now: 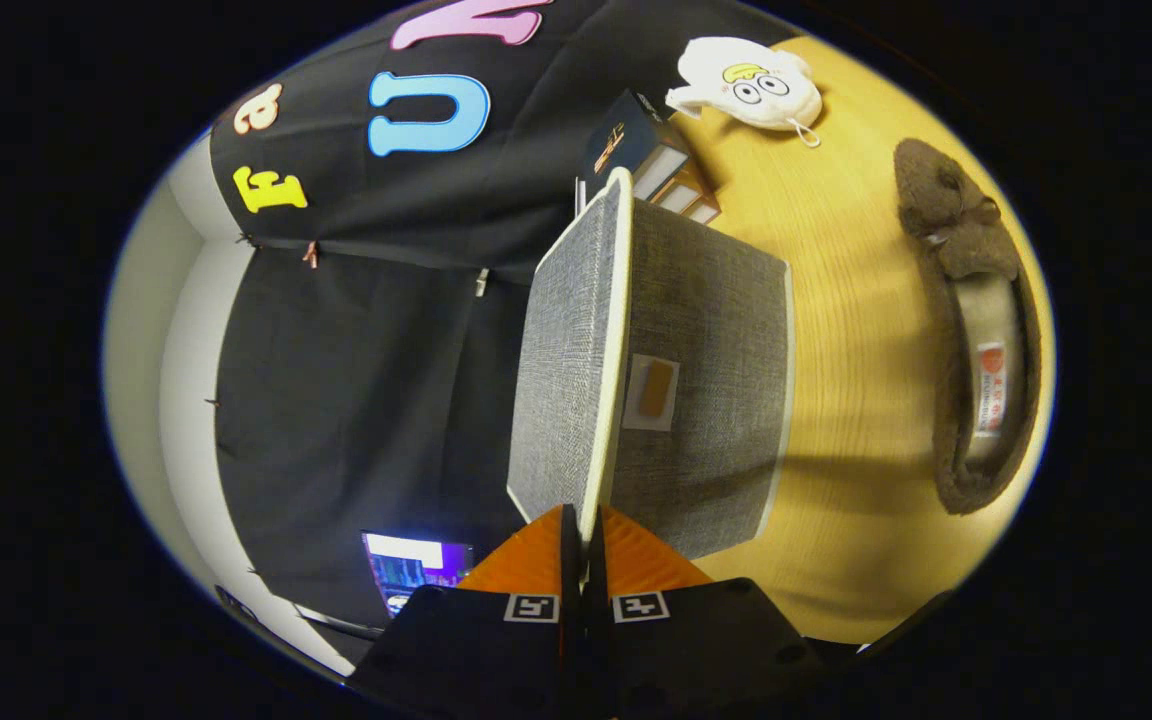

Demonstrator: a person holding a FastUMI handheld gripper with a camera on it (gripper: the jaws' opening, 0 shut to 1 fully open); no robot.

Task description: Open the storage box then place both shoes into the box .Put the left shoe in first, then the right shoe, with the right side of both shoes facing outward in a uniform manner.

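Note:
The view is rolled on its side, with the wooden table [836, 300] running up the right. A grey fabric storage box [716, 400] with a small label patch stands just ahead of the fingers. Its grey lid [566, 350], edged with a white rim, sits against the box's top. My gripper [586, 540] is shut on the near edge of that lid, one finger on each face of the rim. One brown fuzzy shoe [976, 330] with a pale insole lies on the table beyond the box, apart from it.
A white plush toy [751, 85] lies on the table at the far end. A stack of dark and tan boxes [651, 160] stands behind the storage box. A lit screen [416, 570] glows near the fingers on the wall side.

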